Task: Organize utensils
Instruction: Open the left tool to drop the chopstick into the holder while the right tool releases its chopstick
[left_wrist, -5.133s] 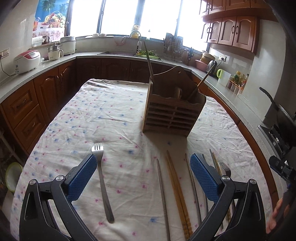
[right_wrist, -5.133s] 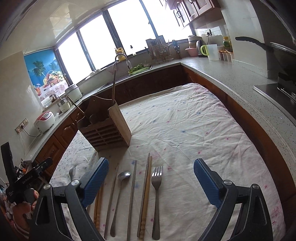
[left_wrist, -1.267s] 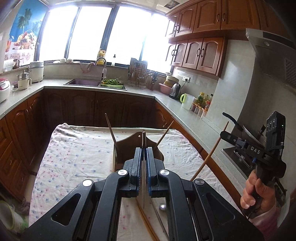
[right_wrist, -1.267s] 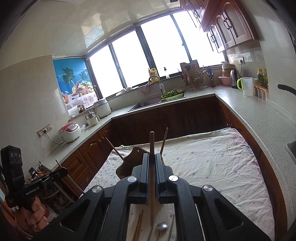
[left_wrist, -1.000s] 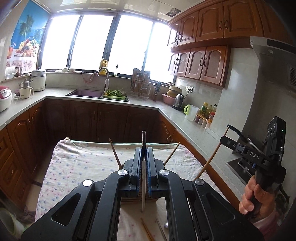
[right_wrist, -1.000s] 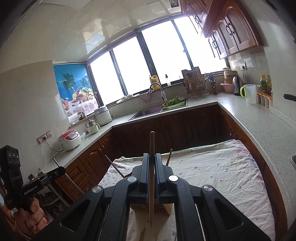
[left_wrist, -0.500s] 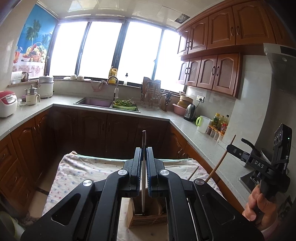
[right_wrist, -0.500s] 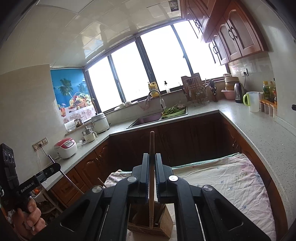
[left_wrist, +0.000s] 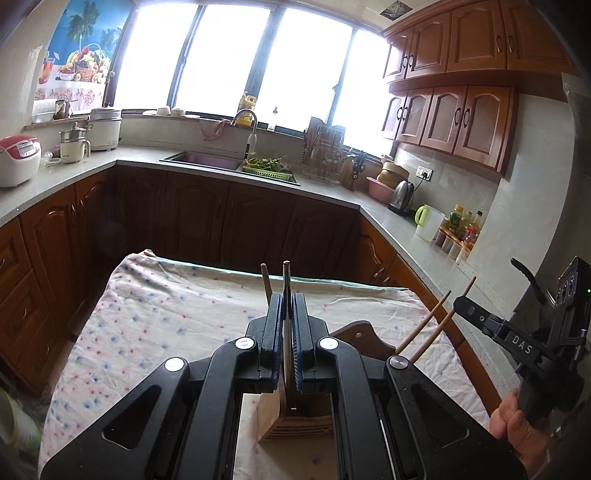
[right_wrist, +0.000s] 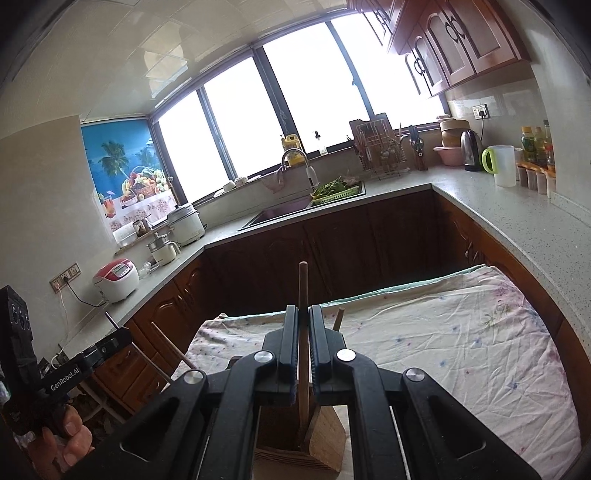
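You can read "DAS" in white on the black body of the right gripper (left_wrist: 466, 286) in your left wrist view, and "GenRobot.AI" on the left gripper (right_wrist: 109, 317) in your right wrist view.

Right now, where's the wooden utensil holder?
In both wrist views the wooden utensil holder stands on the floral tablecloth, low centre, directly beneath both shut grippers.

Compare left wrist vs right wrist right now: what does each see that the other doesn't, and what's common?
Left wrist only: the left gripper shut on a thin metal chopstick, and the right gripper seen from outside, with a hand on its handle.

Right wrist only: the right gripper shut on a wooden chopstick, and an outside view of the left gripper.

Both: the wooden utensil holder below the jaws, the floral tablecloth, the sink and the windows.
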